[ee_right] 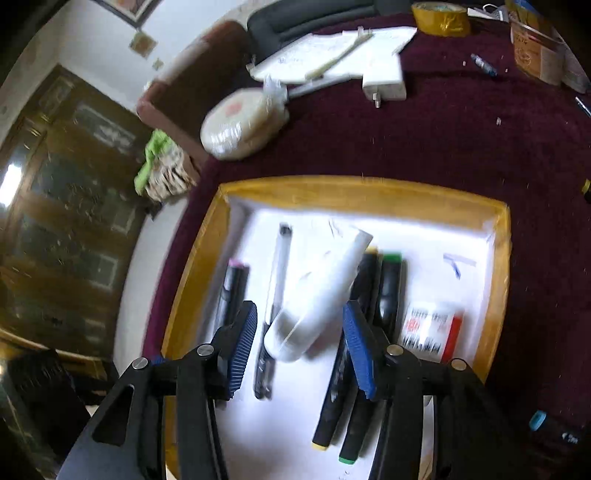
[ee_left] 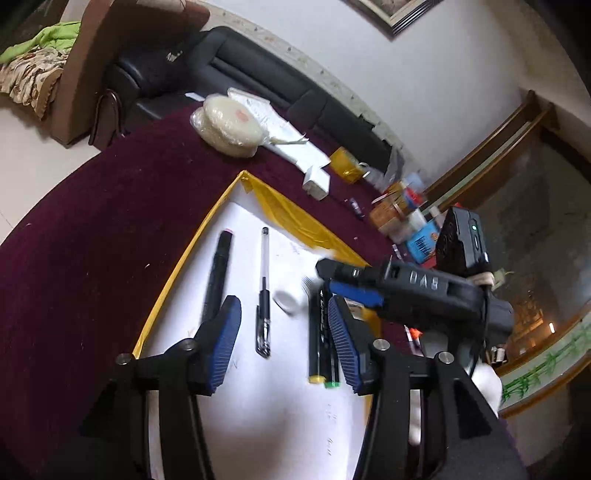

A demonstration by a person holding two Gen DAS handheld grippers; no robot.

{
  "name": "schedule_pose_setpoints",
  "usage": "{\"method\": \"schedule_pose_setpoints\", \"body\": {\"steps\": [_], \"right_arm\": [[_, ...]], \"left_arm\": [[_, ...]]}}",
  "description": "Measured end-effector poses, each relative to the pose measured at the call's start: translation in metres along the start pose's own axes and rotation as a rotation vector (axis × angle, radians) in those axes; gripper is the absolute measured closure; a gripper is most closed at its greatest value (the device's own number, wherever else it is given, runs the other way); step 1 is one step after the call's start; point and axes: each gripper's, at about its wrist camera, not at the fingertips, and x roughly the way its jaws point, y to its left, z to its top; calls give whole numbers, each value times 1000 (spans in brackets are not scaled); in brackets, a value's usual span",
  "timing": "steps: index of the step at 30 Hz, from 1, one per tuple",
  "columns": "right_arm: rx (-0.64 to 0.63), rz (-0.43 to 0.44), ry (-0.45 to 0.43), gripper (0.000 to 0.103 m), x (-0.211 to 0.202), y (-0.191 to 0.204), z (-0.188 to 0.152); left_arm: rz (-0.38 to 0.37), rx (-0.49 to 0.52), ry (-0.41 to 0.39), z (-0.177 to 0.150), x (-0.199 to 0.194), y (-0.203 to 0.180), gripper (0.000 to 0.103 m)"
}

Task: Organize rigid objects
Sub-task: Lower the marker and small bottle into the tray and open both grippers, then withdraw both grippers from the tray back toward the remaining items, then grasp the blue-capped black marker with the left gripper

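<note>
A white-lined tray with a yellow rim (ee_right: 362,192) lies on the maroon tablecloth. In it lie a black marker with a pink end (ee_right: 232,288), a clear gel pen (ee_right: 275,280), a white tube (ee_right: 321,291), a yellow-ended marker (ee_right: 332,406), a green-ended marker (ee_right: 388,288) and a red-and-white eraser (ee_right: 432,328). My right gripper (ee_right: 299,350) is open above the tray, the blurred white tube loose between its fingers. My left gripper (ee_left: 284,332) is open over the tray (ee_left: 207,229), with the gel pen (ee_left: 264,291) between its fingers. The right gripper (ee_left: 347,284) also shows in the left wrist view.
Beyond the tray on the cloth are a wrapped round pack (ee_right: 240,125), white papers (ee_right: 332,51), a white charger plug (ee_right: 384,81), a roll of yellow tape (ee_right: 441,16), a small battery (ee_right: 484,66) and boxes (ee_left: 402,218). A black sofa (ee_left: 229,62) stands behind the table.
</note>
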Motion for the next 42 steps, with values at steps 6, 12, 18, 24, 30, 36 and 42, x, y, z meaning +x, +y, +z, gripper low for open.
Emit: {"method": "schedule_pose_setpoints", "body": {"steps": [6,12,18,24,30,36,42], "right_arm": [[-14,25,-97,57,-38,-3,-1],[-22,-7,-181,57,-83,-27,-18],[-146,-269,-477,37,-172,-52,-63],[-3,-394,-644,12,-236,-132,-104],[295,-331,-615,12,-250,-238,-135],[403,-322,-648,12,-247,-287,-158],[461,-239,-658,12,-243,-316,-176]], "left_arm": [[10,22,-20,-8,-8,-11,51],[6,51,13,-21,-2,-29,50],[-21,86,23,-43,-4,-59,48],[-63,236,86,-79,11,-122,44],[-68,342,238,-124,52,-173,44],[27,536,291,-150,90,-213,44],[159,753,276,-164,125,-231,44]]}}
